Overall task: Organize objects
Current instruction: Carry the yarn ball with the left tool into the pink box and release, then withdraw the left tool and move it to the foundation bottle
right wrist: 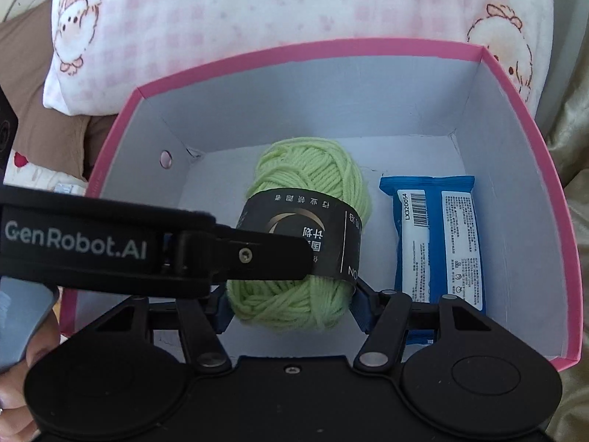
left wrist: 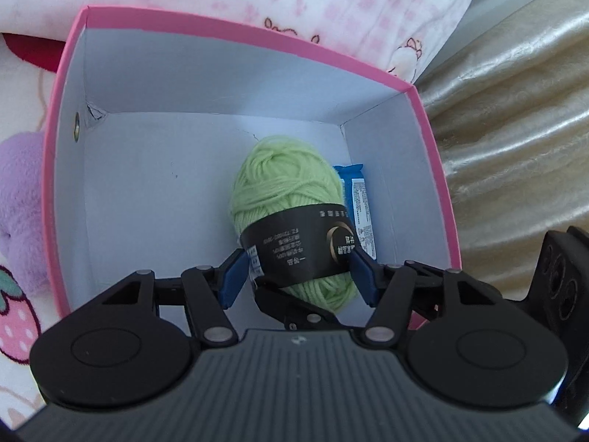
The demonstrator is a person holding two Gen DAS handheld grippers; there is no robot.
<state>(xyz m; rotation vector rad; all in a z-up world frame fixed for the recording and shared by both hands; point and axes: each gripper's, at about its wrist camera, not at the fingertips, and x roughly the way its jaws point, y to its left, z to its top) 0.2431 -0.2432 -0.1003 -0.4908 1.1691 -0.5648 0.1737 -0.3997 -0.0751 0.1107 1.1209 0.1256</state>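
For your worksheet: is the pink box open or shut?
Open: the box has no lid, and yarn and a blue packet show inside.

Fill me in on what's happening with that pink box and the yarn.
A person is holding a gripper in each hand, and both grippers are on one green yarn ball inside the pink box. The left gripper clamps its black label band; the right gripper grips the end nearer the cameras. A blue packet lies flat on the box floor beside the yarn. Whether the yarn rests on the floor or is held just above it is unclear.
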